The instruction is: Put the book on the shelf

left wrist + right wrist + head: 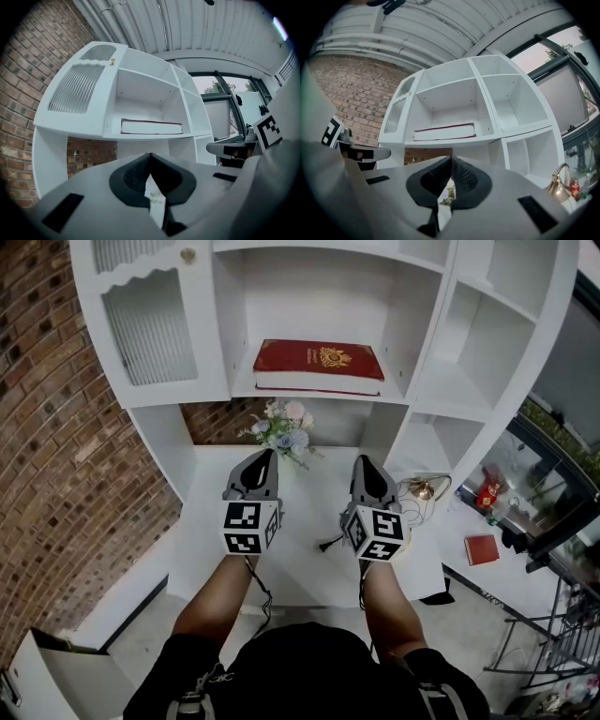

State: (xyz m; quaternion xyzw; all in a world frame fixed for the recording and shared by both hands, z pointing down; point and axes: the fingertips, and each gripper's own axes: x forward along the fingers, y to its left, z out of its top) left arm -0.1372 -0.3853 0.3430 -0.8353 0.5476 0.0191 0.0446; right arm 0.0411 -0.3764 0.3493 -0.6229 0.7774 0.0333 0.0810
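On shelf (pixel 242 381), one book (pixel 319 367), left gripper (pixel 267 455), right gripper (pixel 364 461), jaws together

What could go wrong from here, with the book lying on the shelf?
1. The flowers stand just ahead of the shut left claw and right claw; a forward move could knock them over.
2. The red book lies near the front lip of the shelf; a bump might slide it off.
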